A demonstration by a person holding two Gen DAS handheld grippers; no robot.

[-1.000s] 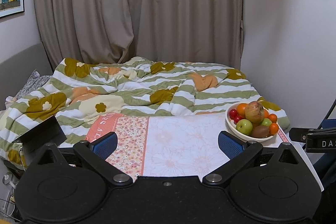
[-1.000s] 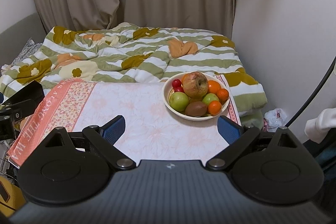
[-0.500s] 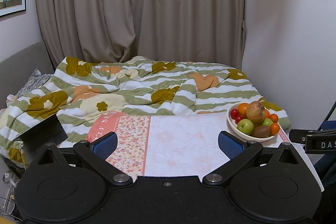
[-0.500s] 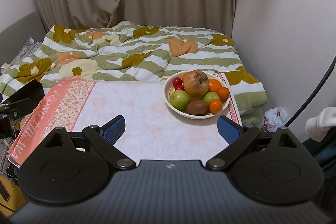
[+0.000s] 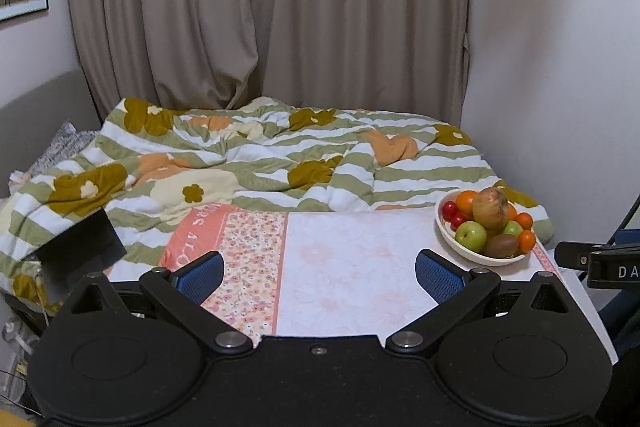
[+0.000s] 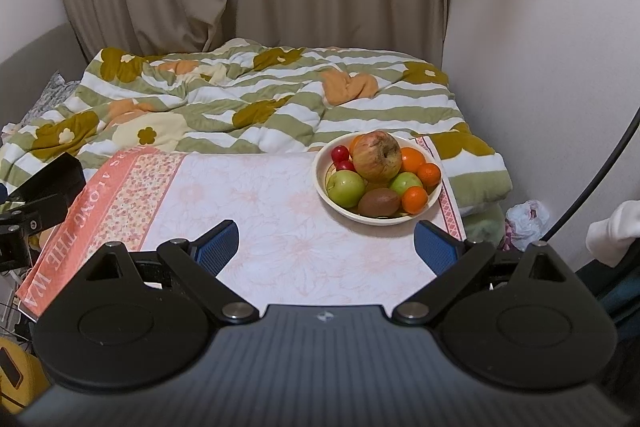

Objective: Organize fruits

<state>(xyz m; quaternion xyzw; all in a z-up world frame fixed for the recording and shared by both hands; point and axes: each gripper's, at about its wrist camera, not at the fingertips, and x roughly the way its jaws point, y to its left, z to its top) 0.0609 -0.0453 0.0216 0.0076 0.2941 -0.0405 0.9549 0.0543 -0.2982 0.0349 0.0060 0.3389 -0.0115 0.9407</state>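
While both the left gripper [image 5: 318, 273] and right gripper [image 6: 326, 241] hang spread and empty, all fruit sits piled in the bowl [image 6: 434, 197] at the table's [image 6: 280, 243] far right corner, which fits sorting finished or pending.

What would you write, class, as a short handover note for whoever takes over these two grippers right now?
Left gripper: open, holding nothing, above the near edge of the tablecloth.
Right gripper: open, holding nothing, short of the bowl.
Fruit: all in the bowl at the cloth's far right corner: big apple on top, green apples, oranges, kiwi, small red fruits. No loose fruit visible on the cloth.
Done or left: this fits fruit already gathered, or a bowl waiting to be sorted out. Check the intended arrangement before moving.
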